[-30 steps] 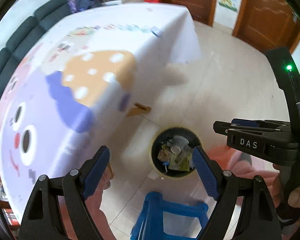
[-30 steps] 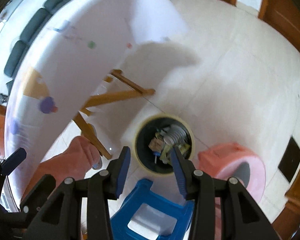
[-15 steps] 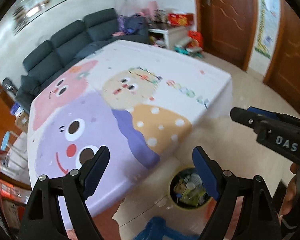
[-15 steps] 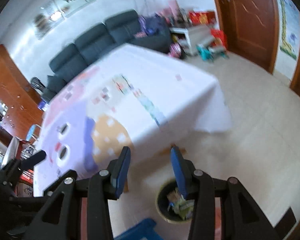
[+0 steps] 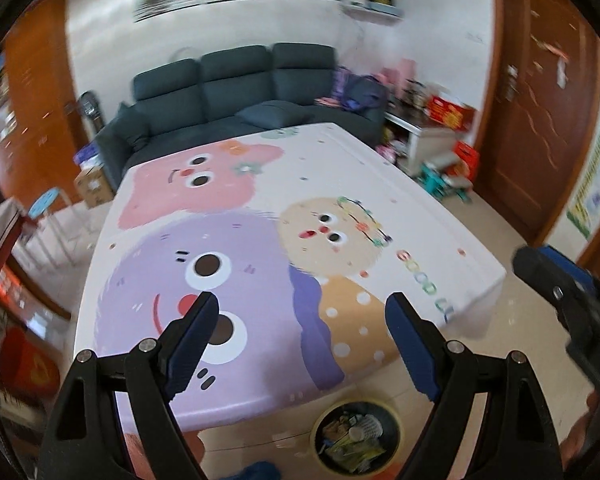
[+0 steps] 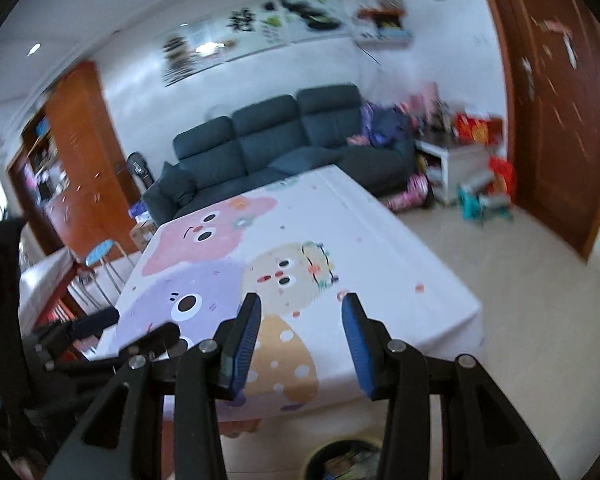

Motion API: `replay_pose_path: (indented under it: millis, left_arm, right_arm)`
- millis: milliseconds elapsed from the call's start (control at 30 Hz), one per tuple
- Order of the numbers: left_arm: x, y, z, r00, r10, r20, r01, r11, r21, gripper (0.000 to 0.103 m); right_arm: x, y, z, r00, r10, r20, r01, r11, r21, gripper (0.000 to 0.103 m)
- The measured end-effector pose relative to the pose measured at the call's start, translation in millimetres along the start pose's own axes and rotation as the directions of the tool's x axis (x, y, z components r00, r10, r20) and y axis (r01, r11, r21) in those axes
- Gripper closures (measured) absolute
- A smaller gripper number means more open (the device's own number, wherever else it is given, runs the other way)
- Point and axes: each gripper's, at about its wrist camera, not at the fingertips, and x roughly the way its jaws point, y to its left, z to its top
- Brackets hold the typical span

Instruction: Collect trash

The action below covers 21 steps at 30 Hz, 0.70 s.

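Note:
A round black trash bin [image 5: 358, 436] with a yellow rim stands on the floor by the table's near edge and holds several pieces of crumpled trash. Its top also shows at the bottom of the right wrist view [image 6: 342, 458]. My left gripper [image 5: 302, 334] is open and empty, raised above the table with the cartoon-animal cloth [image 5: 260, 248]. My right gripper [image 6: 300, 340] is open and empty, also above the table [image 6: 300, 240]. The right gripper's body shows at the right edge of the left wrist view [image 5: 572, 308]. I see no loose trash on the tablecloth.
A dark sofa [image 5: 236, 92] stands behind the table. A white side table with red boxes and toys [image 5: 440, 136] is at the right, by brown doors [image 5: 540, 112]. A blue stool [image 6: 100, 252] and wooden cabinets [image 6: 80, 152] are at the left. A blue plastic stool [image 5: 256, 472] is beside the bin.
Both grippers have swung up from pointing down at the bin to facing across the table toward the sofa. The bin has slid to the bottom of both views. Both stay open.

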Motion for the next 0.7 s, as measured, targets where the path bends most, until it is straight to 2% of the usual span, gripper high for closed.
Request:
replay_pose_path:
  millis: [67, 133, 300, 433, 700]
  left_arm:
    - [-1.3, 3.2, -0.9, 0.998, 0.063, 0.013, -0.062, 0.997, -0.050, 0.019]
    - [-1.8, 3.4, -3.9, 0.995, 0.093, 0.032, -0.090, 0.993, -0.073, 0.018]
    - [-0.2, -1.5, -12.8, 0.996, 0.085, 0.029, -0.082, 0.992, -0.094, 0.018]
    - [4.6, -8.5, -22.2, 0.997, 0.078, -0.007, -0.078, 0.993, -0.090, 0.018]
    - [5.6, -10.2, -26.8, 0.996, 0.094, -0.003, -0.094, 0.990, -0.102, 0.018]
  right_arm:
    - [-1.3, 0.5, 1.4, 0.999, 0.033, 0.000, -0.033, 0.999, 0.002, 0.061]
    - [0.4, 1.3, 1.6, 0.999, 0.052, 0.001, -0.052, 0.999, -0.004, 0.061]
    - [1.5, 4.0, 0.2, 0.997, 0.072, -0.001, -0.072, 0.997, -0.018, 0.060]
    - [5.4, 5.3, 0.2, 0.996, 0.087, -0.005, -0.087, 0.996, -0.028, 0.060]
    - [14.5, 13.1, -5.6, 0.994, 0.102, -0.044, -0.105, 0.993, -0.050, 0.060]
